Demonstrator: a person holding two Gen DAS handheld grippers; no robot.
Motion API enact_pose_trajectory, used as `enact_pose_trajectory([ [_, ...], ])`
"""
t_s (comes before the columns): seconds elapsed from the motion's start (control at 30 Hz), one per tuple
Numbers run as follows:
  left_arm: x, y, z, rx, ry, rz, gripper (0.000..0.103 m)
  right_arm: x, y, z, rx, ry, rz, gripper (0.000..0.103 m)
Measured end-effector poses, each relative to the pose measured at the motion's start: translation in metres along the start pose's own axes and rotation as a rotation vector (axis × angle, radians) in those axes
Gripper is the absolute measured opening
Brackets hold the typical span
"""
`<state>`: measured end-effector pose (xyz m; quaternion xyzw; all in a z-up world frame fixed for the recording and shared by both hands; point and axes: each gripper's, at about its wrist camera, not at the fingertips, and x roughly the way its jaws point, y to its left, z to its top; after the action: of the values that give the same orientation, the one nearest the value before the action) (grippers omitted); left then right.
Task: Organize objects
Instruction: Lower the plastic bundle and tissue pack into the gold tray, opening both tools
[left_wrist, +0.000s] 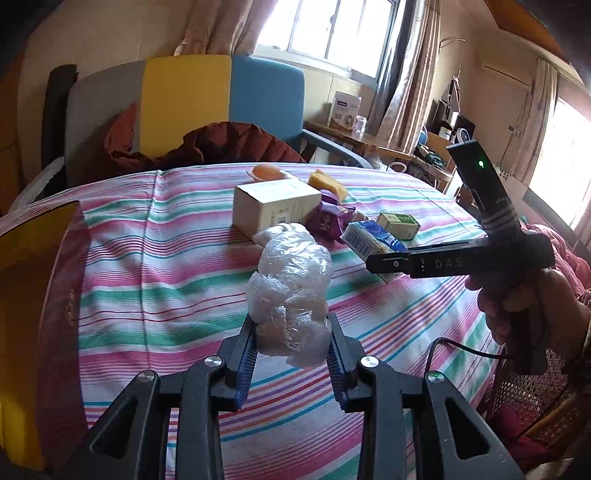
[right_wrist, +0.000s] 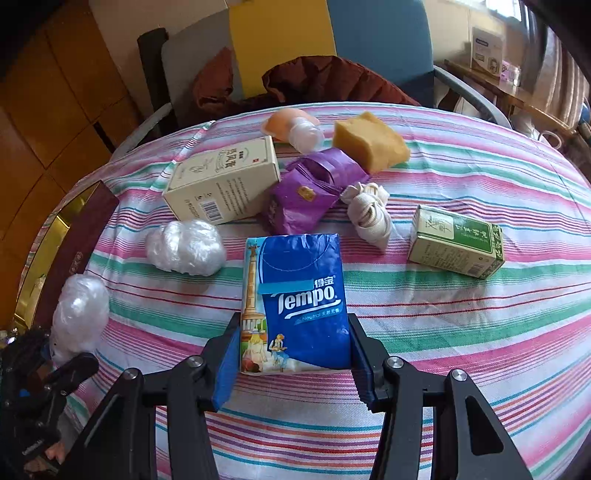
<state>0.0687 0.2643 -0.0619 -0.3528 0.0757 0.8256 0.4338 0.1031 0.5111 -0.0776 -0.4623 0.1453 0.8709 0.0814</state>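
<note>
Above the striped counter (left_wrist: 155, 236), left claw (left_wrist: 291, 341) clenches a plastic bundle (left_wrist: 291, 295), right claw (right_wrist: 293, 350) grips the tissue pack (right_wrist: 295, 295); carry both gently, squeezing neither harder.

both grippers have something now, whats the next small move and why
Probably carry the left gripper, shut on the crumpled plastic bag, over to the gold-lined box at the table's left edge and release there. It looks like the nearest container, while the right gripper only holds the tissue pack.
</note>
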Motion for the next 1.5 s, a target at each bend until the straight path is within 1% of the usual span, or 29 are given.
enact_pose_trajectory([
  [0.1, -0.017, 0.014, 0.002, -0.031, -0.028, 0.028, 0.034, -0.008, 0.009, 0.000, -0.027, -0.039, 0.019, 0.053],
  [0.23, -0.039, 0.036, 0.000, -0.078, -0.055, 0.084, 0.034, -0.019, 0.019, 0.000, -0.048, -0.091, 0.063, 0.053],
  [0.4, -0.065, 0.075, -0.001, -0.179, -0.075, 0.145, 0.034, -0.026, 0.030, -0.002, -0.079, -0.126, 0.097, 0.053],
  [0.63, -0.079, 0.136, -0.013, -0.321, -0.044, 0.232, 0.034, -0.029, 0.043, -0.005, -0.114, -0.147, 0.118, 0.053],
  [0.73, -0.078, 0.159, -0.020, -0.369, -0.005, 0.271, 0.034, -0.034, 0.053, -0.007, -0.127, -0.160, 0.130, 0.053],
  [0.8, -0.076, 0.172, -0.024, -0.394, 0.037, 0.289, 0.034, -0.037, 0.062, -0.008, -0.134, -0.170, 0.144, 0.053],
  [0.87, -0.077, 0.184, -0.028, -0.425, 0.056, 0.300, 0.034, -0.040, 0.075, -0.011, -0.149, -0.176, 0.166, 0.053],
  [0.97, -0.080, 0.196, -0.035, -0.457, 0.080, 0.317, 0.035, -0.045, 0.100, -0.014, -0.182, -0.187, 0.200, 0.053],
  [1.03, -0.081, 0.199, -0.038, -0.459, 0.095, 0.331, 0.036, -0.047, 0.118, -0.017, -0.208, -0.192, 0.225, 0.053],
  [1.1, -0.085, 0.200, -0.040, -0.450, 0.102, 0.360, 0.042, -0.049, 0.139, -0.018, -0.235, -0.196, 0.261, 0.053],
  [1.17, -0.089, 0.199, -0.039, -0.444, 0.099, 0.368, 0.046, -0.051, 0.160, -0.017, -0.254, -0.198, 0.296, 0.053],
  [1.2, -0.092, 0.201, -0.040, -0.442, 0.095, 0.371, 0.046, -0.050, 0.168, -0.016, -0.259, -0.198, 0.312, 0.053],
  [1.27, -0.101, 0.201, -0.040, -0.442, 0.071, 0.380, 0.046, -0.050, 0.188, -0.015, -0.271, -0.198, 0.355, 0.053],
  [1.3, -0.107, 0.202, -0.041, -0.449, 0.043, 0.384, 0.046, -0.050, 0.198, -0.015, -0.280, -0.197, 0.366, 0.053],
  [1.37, -0.124, 0.206, -0.041, -0.480, -0.039, 0.399, 0.046, -0.046, 0.220, -0.014, -0.308, -0.186, 0.385, 0.053],
  [1.43, -0.144, 0.215, -0.041, -0.537, -0.126, 0.424, 0.048, -0.043, 0.240, -0.015, -0.333, -0.176, 0.400, 0.053],
  [1.5, -0.161, 0.224, -0.045, -0.598, -0.196, 0.456, 0.055, -0.037, 0.261, -0.014, -0.359, -0.153, 0.407, 0.053],
])
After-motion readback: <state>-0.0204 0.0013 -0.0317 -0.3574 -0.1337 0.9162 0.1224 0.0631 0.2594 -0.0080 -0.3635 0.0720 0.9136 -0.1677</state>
